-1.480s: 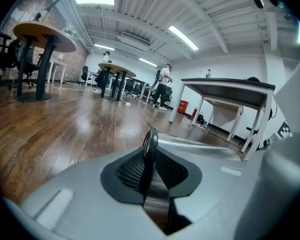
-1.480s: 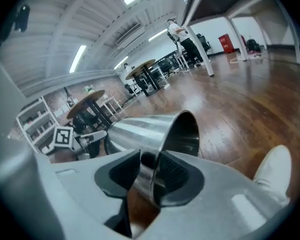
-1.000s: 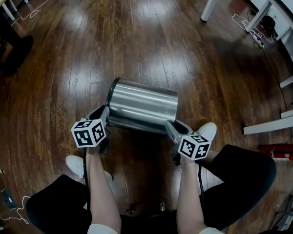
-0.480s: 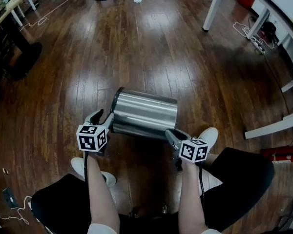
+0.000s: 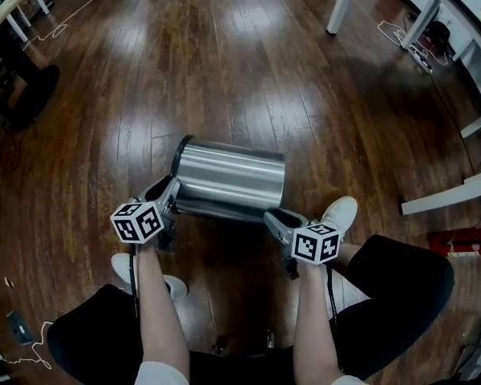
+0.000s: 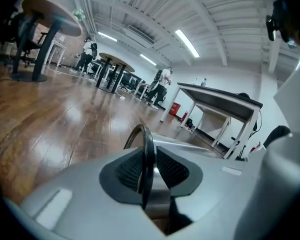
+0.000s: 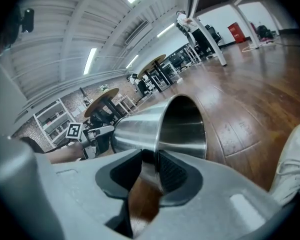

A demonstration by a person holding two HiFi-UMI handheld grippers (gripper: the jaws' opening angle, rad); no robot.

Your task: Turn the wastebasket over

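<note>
Now the wastebasket is being kept sideways at frame centre for turning: R gripper is being clenched on its rim; L gripper jaws have just been opening, w/ base ring loose between.

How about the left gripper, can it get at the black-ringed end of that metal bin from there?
Probably yes. The jaws of the left gripper already straddle the black ring at one end of the wastebasket, with nothing in the way. They have just been opening, so they seem loose on it rather than clamped.
</note>
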